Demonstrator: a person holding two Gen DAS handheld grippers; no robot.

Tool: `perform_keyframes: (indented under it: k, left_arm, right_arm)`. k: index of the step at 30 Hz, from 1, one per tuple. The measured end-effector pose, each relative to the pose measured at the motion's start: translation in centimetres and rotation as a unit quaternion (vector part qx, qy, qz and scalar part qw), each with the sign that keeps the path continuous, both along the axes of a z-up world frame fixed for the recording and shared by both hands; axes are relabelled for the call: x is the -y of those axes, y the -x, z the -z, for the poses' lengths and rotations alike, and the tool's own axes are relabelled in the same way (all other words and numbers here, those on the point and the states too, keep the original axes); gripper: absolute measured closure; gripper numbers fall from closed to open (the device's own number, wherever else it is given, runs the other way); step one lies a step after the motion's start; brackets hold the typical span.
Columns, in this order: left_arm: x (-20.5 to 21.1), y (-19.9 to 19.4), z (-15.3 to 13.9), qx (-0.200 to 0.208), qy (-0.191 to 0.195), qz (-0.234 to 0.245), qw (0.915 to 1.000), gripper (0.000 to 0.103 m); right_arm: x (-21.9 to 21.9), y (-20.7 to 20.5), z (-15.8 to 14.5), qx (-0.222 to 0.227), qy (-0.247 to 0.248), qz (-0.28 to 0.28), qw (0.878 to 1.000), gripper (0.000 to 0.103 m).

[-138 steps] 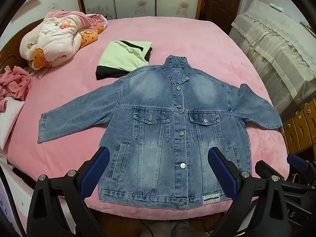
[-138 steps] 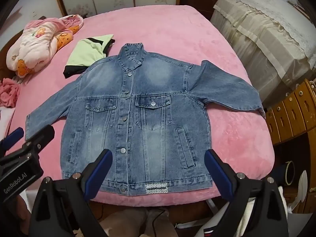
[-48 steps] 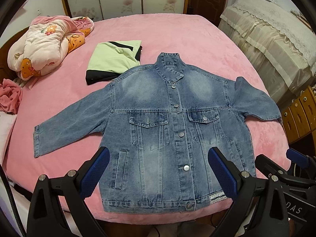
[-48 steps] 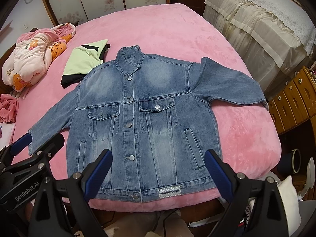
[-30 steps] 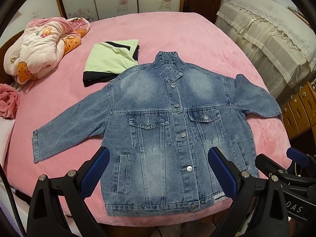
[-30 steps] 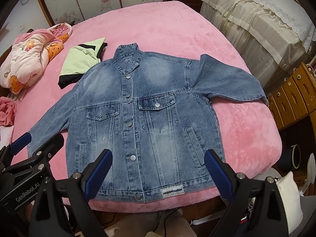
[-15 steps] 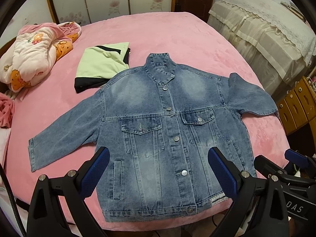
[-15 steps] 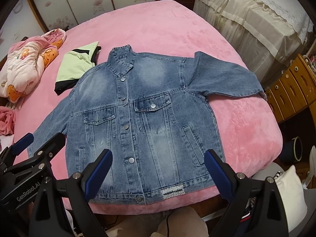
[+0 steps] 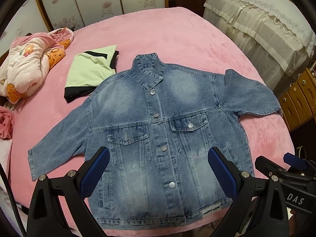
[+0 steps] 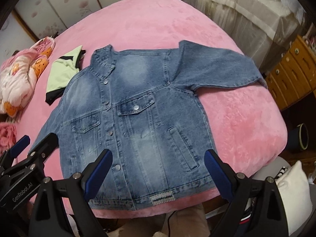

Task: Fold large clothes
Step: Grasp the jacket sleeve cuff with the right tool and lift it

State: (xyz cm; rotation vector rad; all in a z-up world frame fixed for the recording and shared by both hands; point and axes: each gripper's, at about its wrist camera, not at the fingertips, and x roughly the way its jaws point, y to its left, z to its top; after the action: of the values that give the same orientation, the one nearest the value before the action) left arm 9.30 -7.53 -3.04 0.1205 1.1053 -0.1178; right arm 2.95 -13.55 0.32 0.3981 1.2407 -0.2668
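While it lies flat on the pink bed [image 9: 177,31], the blue denim jacket [image 9: 158,130] shows its front side up, with its buttons done up and its collar pointing to the far end of the bed. Its bottom hem sits right at the near edge of the bed. Both sleeves are spread out to the sides. One sleeve [image 9: 57,144] lies out on the left, and the other sleeve [image 10: 215,67] reaches to the right edge of the bed. Two chest pockets sit on either side of the row of buttons.

The left claw [image 9: 158,173] hangs above the lower part of the jacket. Its two blue fingers are wide apart and nothing is between them. The right claw [image 10: 158,173] hangs above the hem in the same way, spread wide and holding nothing.

A folded green and black garment [image 9: 88,73] lies just beside the jacket's left shoulder. Farther left, near the head of the bed, is a bunched pink and orange quilted garment [image 9: 29,63]. A crumpled pink cloth [image 9: 7,124] sits at the left edge. To the right of the bed stands a wooden drawer cabinet [image 10: 292,73], and behind it a cream covered piece of furniture [image 9: 262,25].
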Motion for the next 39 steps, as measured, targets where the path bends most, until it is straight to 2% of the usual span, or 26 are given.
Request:
perform_keyframes:
  k: [4,10,16,20,26,32,35,37,38,39]
  left_arm:
    - [3.1,-2.1,0.7,-0.014,-0.008,0.000,0.9999,0.004]
    - [8.4,-5.9,2.8,-0.033,-0.017,-0.004,0.9993,0.004]
    - [13.3,-9.9,5.3,-0.047,-0.029,-0.008,0.9984,0.004]
    - [16.0,-12.2,7.1,-0.053,-0.040,-0.004,0.9978,0.004]
    - [19.2,-14.6,9.3,-0.063,-0.049,0.005,0.9968,0.004]
    - [21.5,-16.5,11.1,-0.070,-0.059,0.014,0.9957,0.004]
    - [22.3,-17.4,11.5,-0.071,-0.059,0.014,0.9956,0.004]
    - [22.5,-17.7,11.6,-0.070,-0.060,0.015,0.9956,0.004]
    - [22.6,-17.9,11.6,-0.069,-0.061,0.016,0.9956,0.004]
    - [22.6,-18.0,11.6,-0.068,-0.062,0.016,0.9957,0.004]
  right_arm:
    - [3.7,-1.1,1.5,-0.011,-0.029,0.014,0.999,0.008]
    - [9.7,-2.9,4.5,-0.025,-0.032,0.020,0.999,0.008]
    - [17.3,-4.4,8.9,-0.045,-0.053,0.066,0.995,0.009]
    - [22.8,-5.1,11.7,-0.044,-0.063,0.115,0.990,0.009]
    - [30.1,-4.5,15.4,-0.045,-0.085,0.208,0.973,0.012]
    - [37.0,-3.4,18.8,-0.028,-0.104,0.299,0.948,0.019]
    - [39.3,-3.8,20.2,-0.023,-0.117,0.325,0.938,0.033]
    - [40.3,-4.5,20.8,-0.019,-0.120,0.332,0.935,0.054]
    - [40.6,-4.8,21.0,-0.016,-0.119,0.333,0.935,0.061]
    - [40.9,-5.3,21.0,-0.011,-0.116,0.331,0.937,0.078]
